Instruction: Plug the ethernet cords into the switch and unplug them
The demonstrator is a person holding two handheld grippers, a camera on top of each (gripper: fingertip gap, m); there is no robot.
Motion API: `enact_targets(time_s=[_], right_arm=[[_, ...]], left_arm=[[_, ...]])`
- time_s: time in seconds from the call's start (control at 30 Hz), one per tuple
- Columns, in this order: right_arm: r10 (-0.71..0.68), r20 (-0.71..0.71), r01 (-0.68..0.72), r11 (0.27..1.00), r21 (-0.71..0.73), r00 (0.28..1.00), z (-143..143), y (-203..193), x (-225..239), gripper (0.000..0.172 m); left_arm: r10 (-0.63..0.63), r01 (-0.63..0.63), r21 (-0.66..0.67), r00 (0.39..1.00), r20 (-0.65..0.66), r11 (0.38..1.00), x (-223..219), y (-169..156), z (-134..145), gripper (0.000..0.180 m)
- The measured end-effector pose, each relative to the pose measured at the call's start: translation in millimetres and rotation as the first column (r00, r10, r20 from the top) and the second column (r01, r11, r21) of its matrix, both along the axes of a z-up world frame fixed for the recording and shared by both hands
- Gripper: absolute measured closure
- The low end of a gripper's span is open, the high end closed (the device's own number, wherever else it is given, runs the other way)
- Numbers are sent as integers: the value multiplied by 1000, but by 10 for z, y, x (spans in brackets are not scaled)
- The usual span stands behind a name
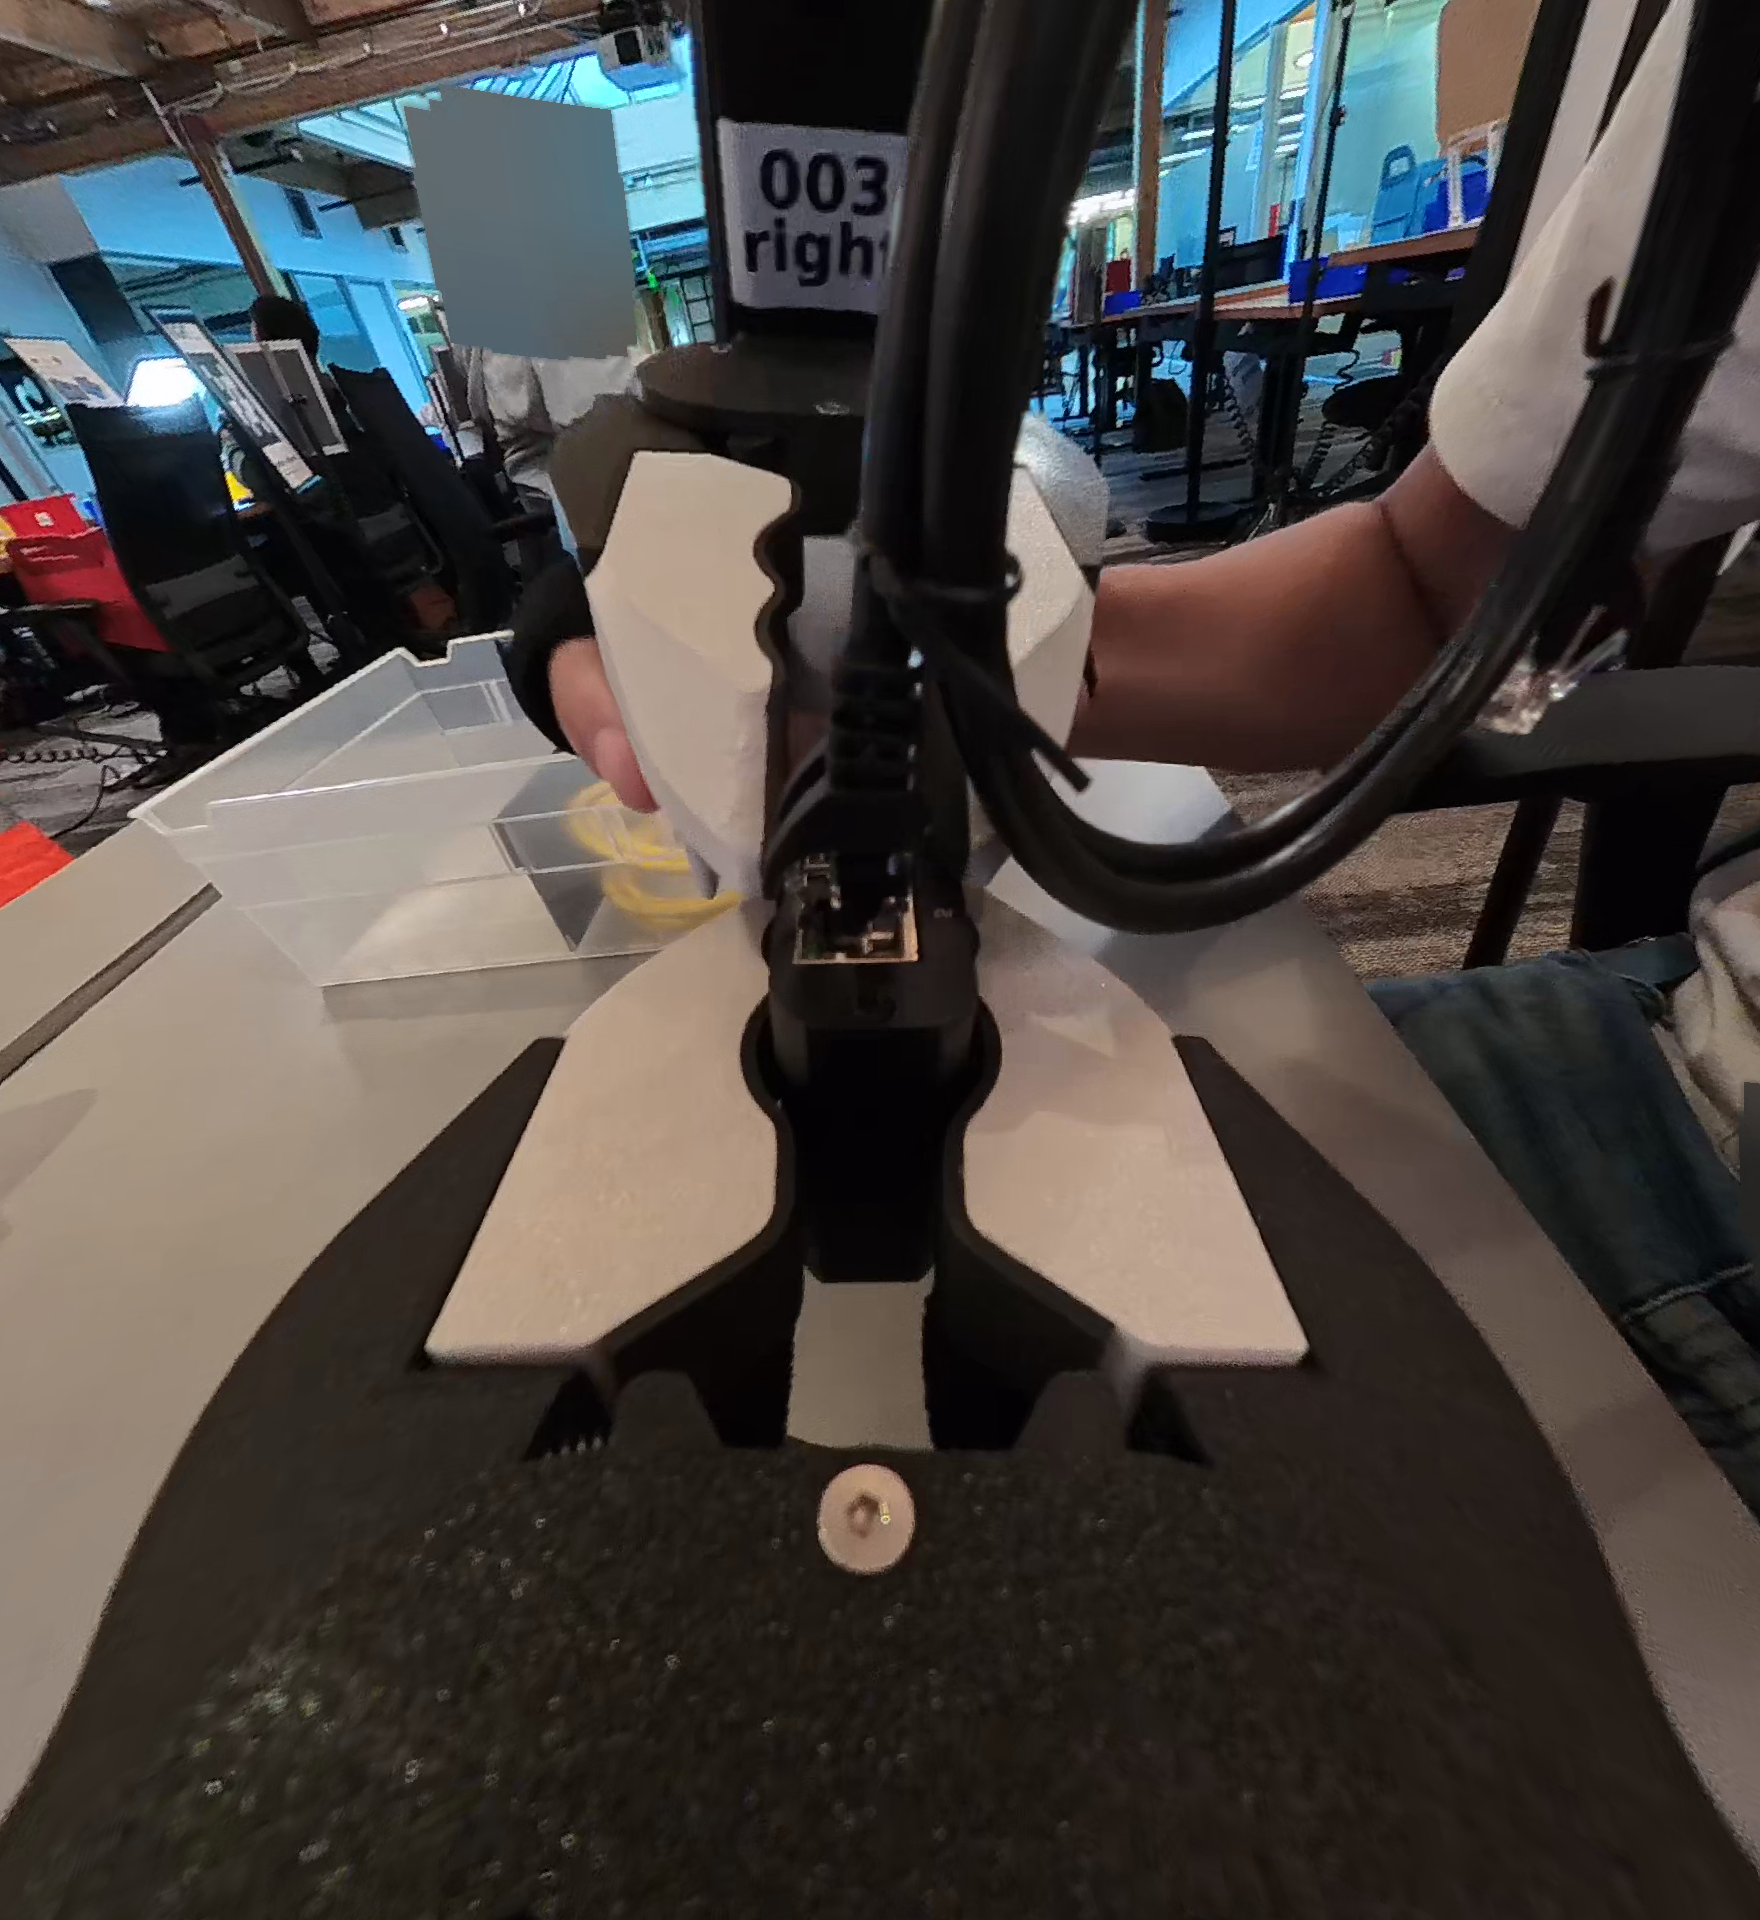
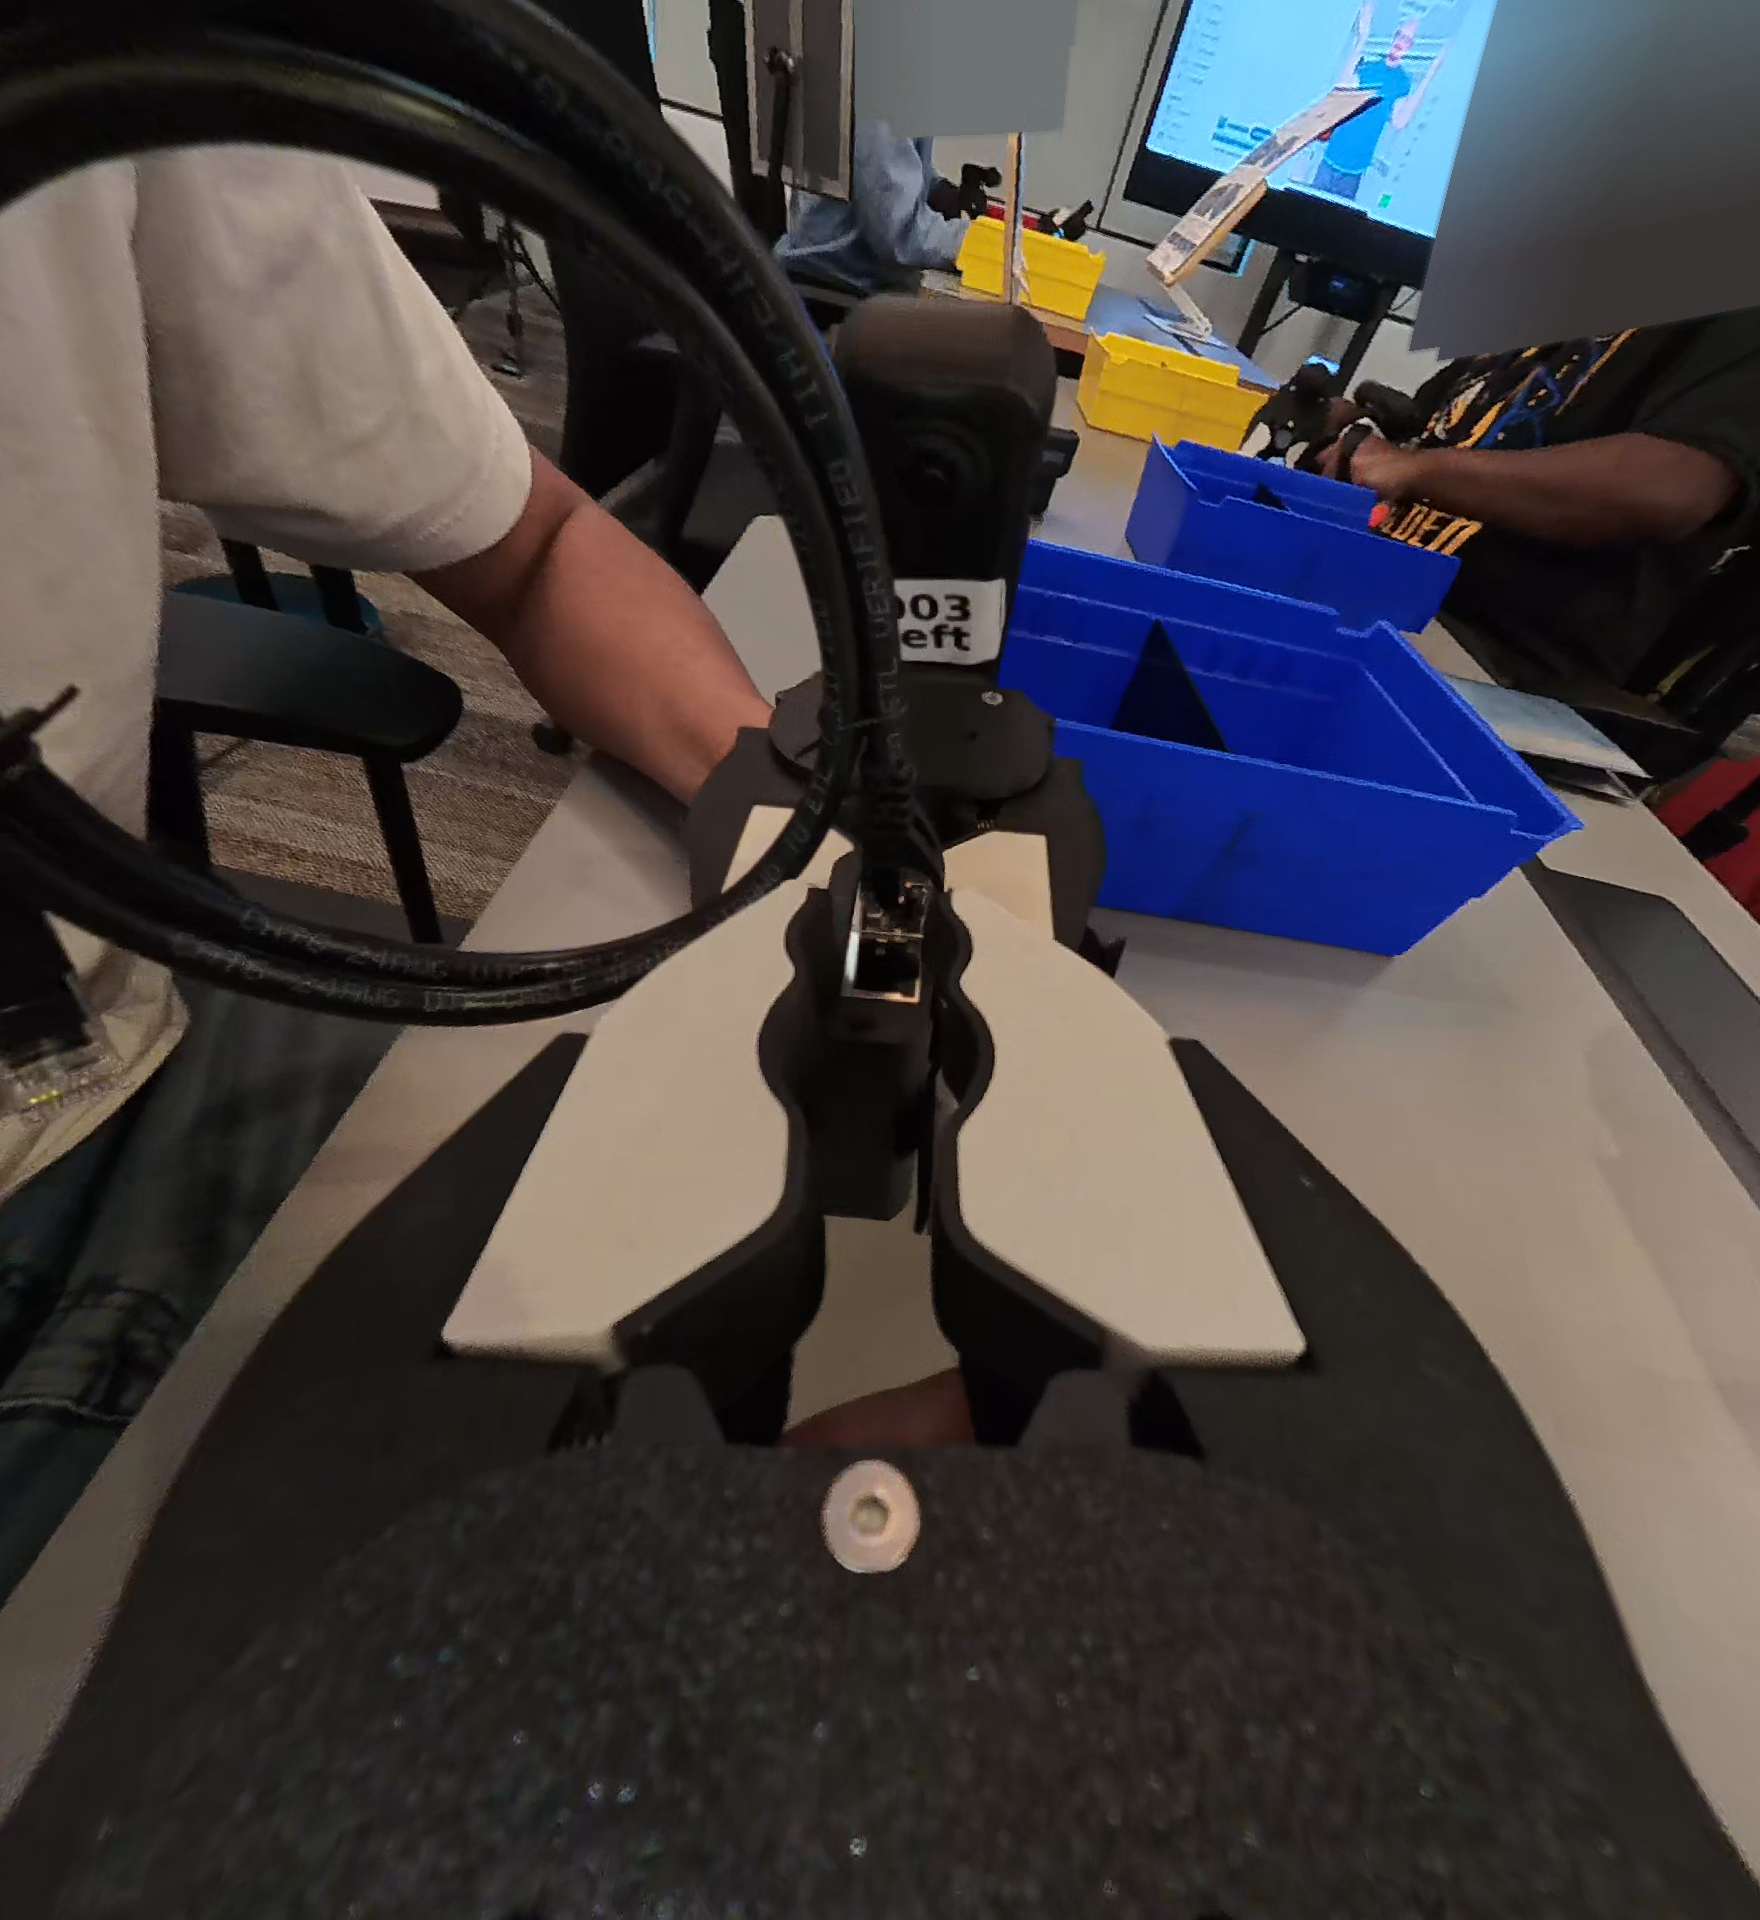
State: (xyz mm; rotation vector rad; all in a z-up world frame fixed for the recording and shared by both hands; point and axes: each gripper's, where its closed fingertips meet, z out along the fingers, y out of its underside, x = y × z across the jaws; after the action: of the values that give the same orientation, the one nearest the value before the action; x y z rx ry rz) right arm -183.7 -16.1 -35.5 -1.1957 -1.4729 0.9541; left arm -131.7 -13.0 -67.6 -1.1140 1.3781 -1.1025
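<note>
A narrow black switch (image 1: 860, 1091) is clamped between my left gripper's (image 1: 865, 935) white fingers (image 1: 647, 1143), port face up. It also shows in the right wrist view (image 2: 881, 1039), with the left gripper (image 2: 897, 831) behind it. A black ethernet plug (image 1: 871, 727) sits in the far port (image 2: 891, 899); the near port (image 2: 886, 977) is empty. My right gripper (image 2: 891, 914) comes down from above (image 1: 871, 831), its fingertips on either side of the plug with space between pad and plug. The black cord (image 2: 782, 343) loops away, and its loose clear plug (image 1: 1551, 686) hangs at the side.
A clear plastic bin (image 1: 367, 821) holding a yellow cord (image 1: 637, 862) stands on the grey table (image 1: 128, 1143) at the far left. Blue bins (image 2: 1271, 821) stand behind the left gripper. A person's arm (image 1: 1271, 644), lap and a black chair (image 2: 304, 675) are beside the table edge. The tips of one gripper are about 5 cm away from the tips of the other.
</note>
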Motion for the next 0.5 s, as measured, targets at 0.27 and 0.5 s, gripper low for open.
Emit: enact_targets(time_s=[0.27,0.5], right_arm=[[-12,48,13,1000,-18,999,-171,0,-98,141],[-39,-26,39,999,30,999,-25,48,-2,155]], left_arm=[[80,-68,136,993,-86,988,52,33,-158,155],[55,-51,76,997,-54,996,16,41,-67,155]])
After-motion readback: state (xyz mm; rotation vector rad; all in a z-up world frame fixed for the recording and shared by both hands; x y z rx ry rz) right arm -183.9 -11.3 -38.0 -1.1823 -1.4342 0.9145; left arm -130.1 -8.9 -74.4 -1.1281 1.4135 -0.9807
